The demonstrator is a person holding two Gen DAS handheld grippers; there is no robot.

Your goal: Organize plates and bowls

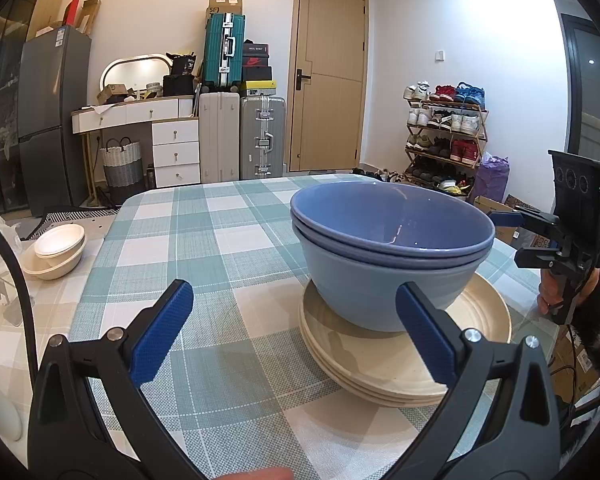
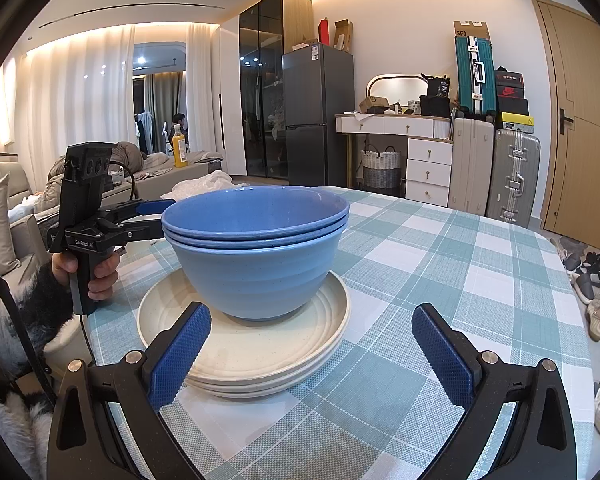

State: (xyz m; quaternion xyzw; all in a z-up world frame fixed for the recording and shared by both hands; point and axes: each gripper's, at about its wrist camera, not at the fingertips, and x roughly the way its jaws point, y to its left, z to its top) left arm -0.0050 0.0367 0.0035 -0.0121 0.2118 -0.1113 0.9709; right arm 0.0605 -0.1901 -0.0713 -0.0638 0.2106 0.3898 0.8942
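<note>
Nested blue bowls (image 1: 388,268) (image 2: 256,256) stand upright on a stack of three cream plates (image 1: 380,372) (image 2: 260,360) on the checked tablecloth (image 1: 204,240) (image 2: 440,280). In the left wrist view my left gripper (image 1: 294,288) is open, just short of the stack, its right pad over the plates' near rim. In the right wrist view my right gripper (image 2: 312,310) is open too, with its left pad above the plate rim and nothing held. Each view shows the other gripper beside the bowls: the right gripper (image 1: 504,238) and the left gripper (image 2: 160,219), both with jaws apart.
Two cream bowls (image 1: 56,248) sit on a lower surface left of the table. The table's rounded far edge (image 1: 260,180) faces suitcases (image 1: 260,136) and a shoe rack (image 1: 444,136). Shoes (image 2: 596,280) lie on the floor at the right. A sofa (image 2: 4,216) stands behind the person's hand (image 2: 96,276).
</note>
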